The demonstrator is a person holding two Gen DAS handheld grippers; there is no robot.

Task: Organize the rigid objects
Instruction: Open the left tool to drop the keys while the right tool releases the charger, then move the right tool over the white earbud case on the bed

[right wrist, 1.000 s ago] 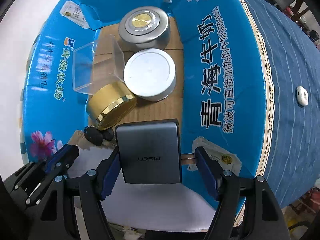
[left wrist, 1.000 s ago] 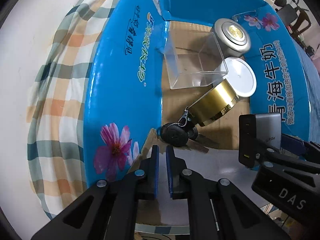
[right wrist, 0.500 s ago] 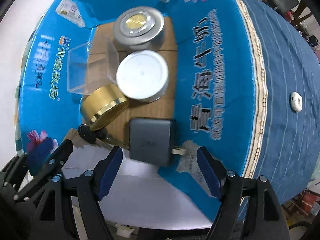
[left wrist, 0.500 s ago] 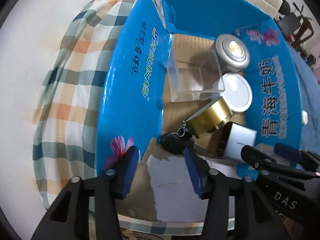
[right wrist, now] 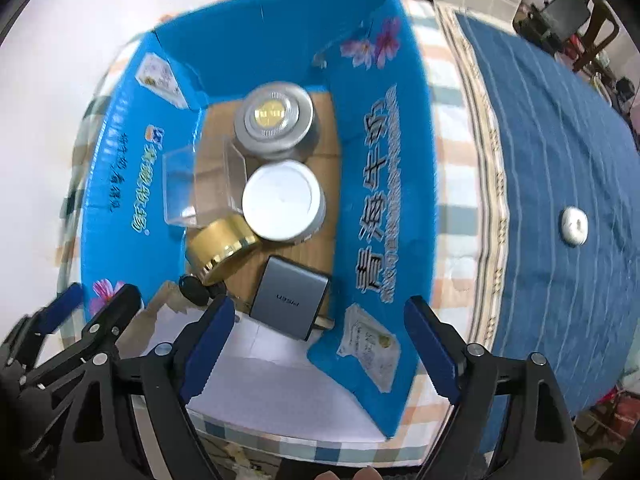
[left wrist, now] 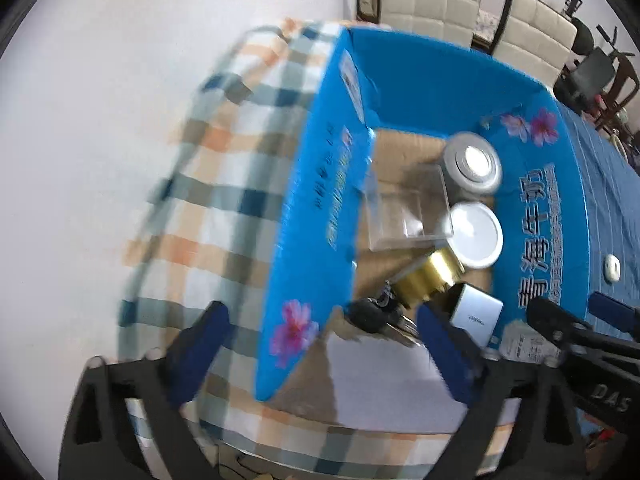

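Blue cardboard walls fill our left wrist view; the box (left wrist: 420,92) holds a black key fob (left wrist: 366,314) by its near corner, and our left hand-held gripper (left wrist: 318,334) is opening wide above it, nothing between its pads; in the right wrist view the grey charger (right wrist: 289,298) lies flat on the box floor beside the gold tin (right wrist: 220,249), our right hand-held gripper (right wrist: 318,334) opening, empty; we judge both drops finished; next we fetch the small white item (right wrist: 574,221) from the blue-clothed counter (right wrist: 560,128).
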